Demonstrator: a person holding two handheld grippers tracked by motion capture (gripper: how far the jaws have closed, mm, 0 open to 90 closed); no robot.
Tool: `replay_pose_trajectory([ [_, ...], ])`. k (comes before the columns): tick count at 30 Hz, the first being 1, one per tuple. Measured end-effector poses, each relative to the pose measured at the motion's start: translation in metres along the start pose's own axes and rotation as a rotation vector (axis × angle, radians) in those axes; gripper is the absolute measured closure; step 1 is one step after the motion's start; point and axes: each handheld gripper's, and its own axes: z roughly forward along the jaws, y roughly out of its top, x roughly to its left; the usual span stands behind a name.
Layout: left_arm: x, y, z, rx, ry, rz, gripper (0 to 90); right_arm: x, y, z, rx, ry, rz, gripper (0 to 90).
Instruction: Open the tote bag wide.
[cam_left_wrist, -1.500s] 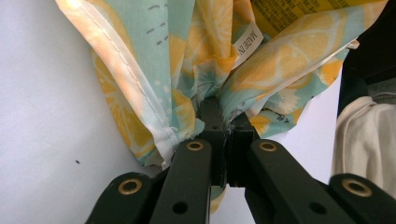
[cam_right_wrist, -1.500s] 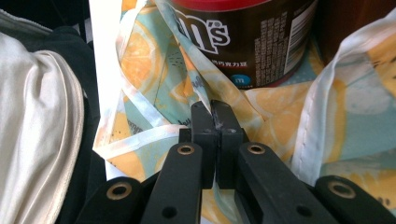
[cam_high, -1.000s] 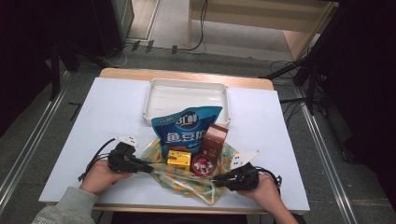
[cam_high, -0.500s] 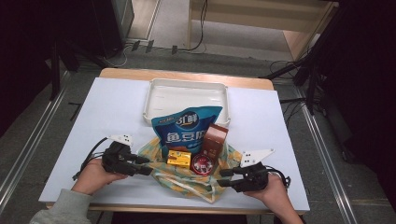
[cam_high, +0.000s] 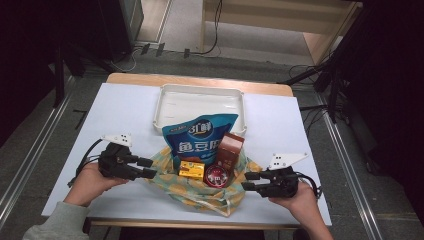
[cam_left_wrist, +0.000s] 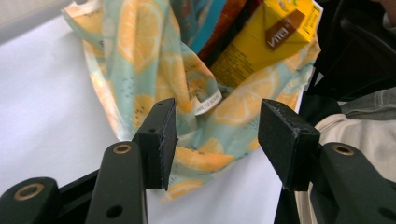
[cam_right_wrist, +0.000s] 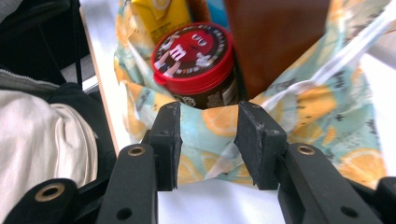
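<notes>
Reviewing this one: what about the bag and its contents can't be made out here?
- Brown carton: right gripper view, top edge cuts off its label.
- Yellow box: left gripper view, lemon-print bag hides its lower part.
- Blue snack pouch: high view, bag hides its bottom.

Left claw: held in the left hand, lying roughly level, jaws pointing toward the right claw. Jaws have just been opening and stand wide apart; in the left gripper view the pads press on nothing. Grey plate on top, cable trailing behind.

Right claw: held in the right hand, also near level, jaws pointing back toward the left claw. Jaws have just been opening, now part-way apart; pads grip nothing. Both forearms enter from behind the claws.
</notes>
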Motion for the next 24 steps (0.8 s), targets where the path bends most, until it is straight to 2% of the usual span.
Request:
replay_pose_trajectory([
  [6,0.002,0.012,0.001,0.003,0.009,0.002,47.8,-0.003,0.005,-0.007,-0.014,-0.021,0.010,64.7],
  [12,0.001,0.025,0.002,0.000,0.005,0.005,52.0,-0.009,0.014,-0.008,-0.021,-0.030,0.028,78.2],
  [15,0.001,0.032,0.003,-0.013,-0.003,0.016,58.6,-0.011,0.020,-0.009,-0.031,-0.042,0.037,82.2],
  [19,0.004,0.041,0.006,-0.019,0.004,0.005,74.0,-0.016,0.027,-0.009,-0.040,-0.058,0.042,87.2],
  [21,0.005,0.043,0.007,-0.028,0.007,-0.002,76.3,-0.016,0.028,-0.010,-0.041,-0.061,0.045,88.2],
  [23,0.007,0.048,0.009,-0.025,0.003,-0.006,86.8,-0.021,0.036,-0.008,-0.053,-0.074,0.049,90.0],
  [24,0.007,0.050,0.009,-0.021,0.007,-0.003,88.5,-0.022,0.037,-0.007,-0.054,-0.076,0.049,90.0],
])
